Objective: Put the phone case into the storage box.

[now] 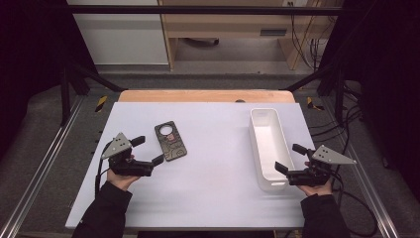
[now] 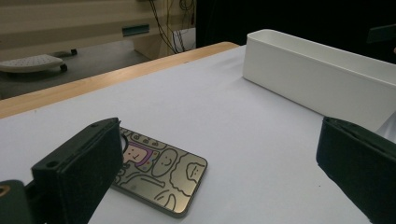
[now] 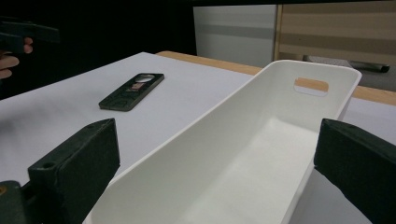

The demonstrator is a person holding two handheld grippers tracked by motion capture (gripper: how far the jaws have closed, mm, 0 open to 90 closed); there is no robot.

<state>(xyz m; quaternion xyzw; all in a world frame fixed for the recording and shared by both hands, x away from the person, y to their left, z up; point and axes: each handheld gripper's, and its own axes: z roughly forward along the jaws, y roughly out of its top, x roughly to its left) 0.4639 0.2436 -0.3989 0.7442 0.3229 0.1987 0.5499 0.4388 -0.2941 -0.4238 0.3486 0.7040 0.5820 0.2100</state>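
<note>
A dark phone case (image 1: 171,140) with cartoon drawings lies flat on the white table, left of centre; the same phone case (image 2: 161,178) sits just past my left jaw, and the phone case (image 3: 132,91) lies far off in the right gripper view. My left gripper (image 1: 147,150) is open, right beside the case's near left side, holding nothing. A long white bin (image 1: 268,147) stands empty at the right; the bin (image 3: 243,154) runs away between my right jaws. My right gripper (image 1: 290,158) is open at the bin's near end.
The white table (image 1: 208,183) ends in a wooden strip (image 1: 205,95) at the far edge. Black frame posts (image 1: 67,84) and cables (image 1: 341,124) stand at both sides. The bin (image 2: 322,79) rises at the right of the left gripper view.
</note>
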